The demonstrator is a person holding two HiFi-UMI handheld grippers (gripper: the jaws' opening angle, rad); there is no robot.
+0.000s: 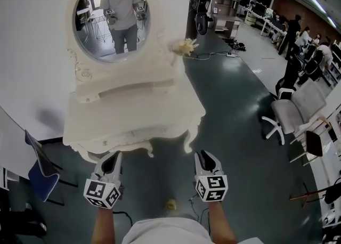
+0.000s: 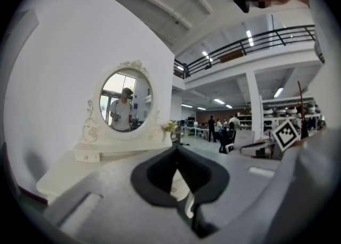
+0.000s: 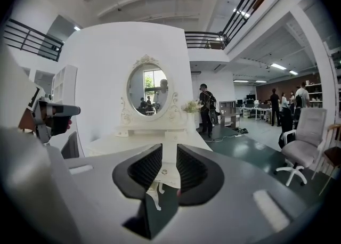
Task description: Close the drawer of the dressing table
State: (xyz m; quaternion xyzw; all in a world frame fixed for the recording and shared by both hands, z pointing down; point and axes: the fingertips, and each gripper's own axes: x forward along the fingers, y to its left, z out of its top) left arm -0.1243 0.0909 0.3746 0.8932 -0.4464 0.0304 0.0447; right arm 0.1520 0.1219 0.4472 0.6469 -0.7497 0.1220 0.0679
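Left tongs [image 1: 114, 156], right tongs [image 1: 203, 155], dressing table [image 1: 133, 111] ahead

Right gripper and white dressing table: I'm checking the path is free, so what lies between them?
Only bare dark floor separates right gripper from white dressing table, per head view.

I count two tools in my hands: my left tool [image 1: 113, 156] and my right tool [image 1: 204, 155]. Ahead stands one white desk [image 1: 133, 118], carrying one oval mirror [image 1: 112, 19] and one bunch of flowers [image 1: 184, 47]. One blue chair [image 1: 40, 176] stands at the left and one swivel chair [image 1: 290, 112] at the right.
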